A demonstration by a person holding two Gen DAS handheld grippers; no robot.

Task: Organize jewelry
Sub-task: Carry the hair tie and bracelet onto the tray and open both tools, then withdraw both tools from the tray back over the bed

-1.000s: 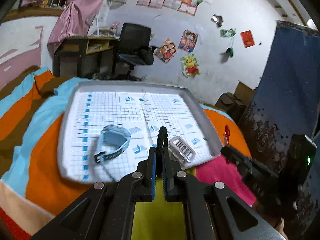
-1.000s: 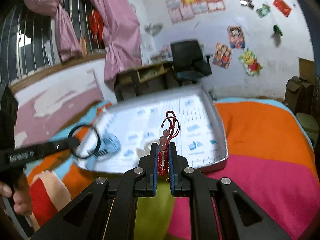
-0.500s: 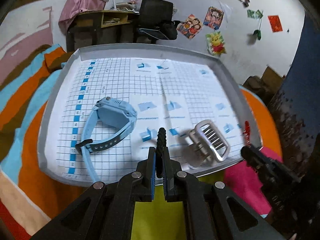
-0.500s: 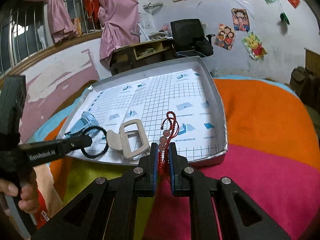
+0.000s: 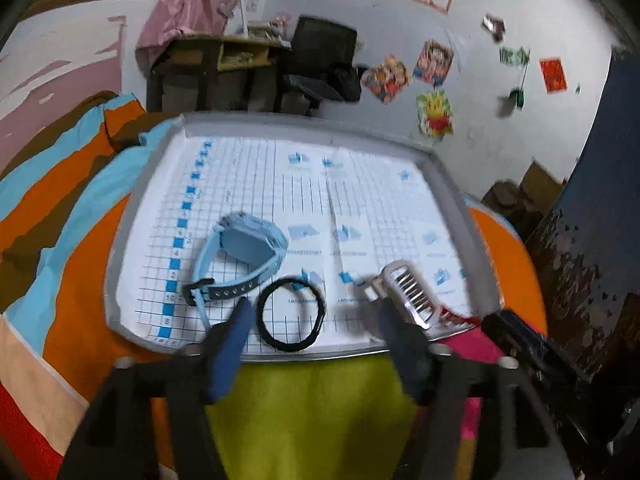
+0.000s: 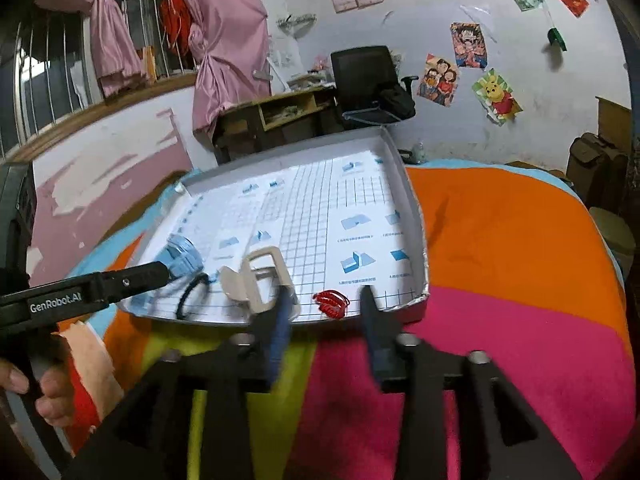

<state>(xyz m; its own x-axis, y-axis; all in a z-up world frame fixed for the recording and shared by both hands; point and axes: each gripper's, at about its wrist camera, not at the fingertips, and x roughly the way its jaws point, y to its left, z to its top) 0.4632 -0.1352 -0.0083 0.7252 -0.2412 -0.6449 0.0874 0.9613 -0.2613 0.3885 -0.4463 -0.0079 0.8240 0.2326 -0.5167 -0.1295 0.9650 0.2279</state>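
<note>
A grey-rimmed tray [image 5: 120, 240] lined with grid paper lies on a striped blanket. My left gripper [image 5: 314, 308] is open over its near edge, and a black ring [image 5: 259, 314] lies flat between its fingers. Beside the ring rest a blue watch [image 5: 244, 256] and a beige hair clip [image 5: 408, 292]. My right gripper [image 6: 324, 294] is also open, with a red bead bracelet [image 6: 331, 302] lying in the tray [image 6: 416, 216] just ahead of its fingers. In the right wrist view the clip [image 6: 260, 276], ring [image 6: 181, 306] and watch [image 6: 180, 258] sit further left.
The blanket [image 6: 500, 260] of orange, pink, yellow-green and blue bands spreads around the tray. A hand [image 6: 40, 392] holds the left gripper's handle [image 6: 100, 284]. A desk [image 6: 280, 112] and black chair [image 6: 364, 76] stand by the far wall. A dark blue panel [image 5: 600, 200] rises at right.
Both grippers have opened. The black ring left the left gripper and now lies in the tray; the red bracelet left the right gripper and lies at the tray's front edge.
</note>
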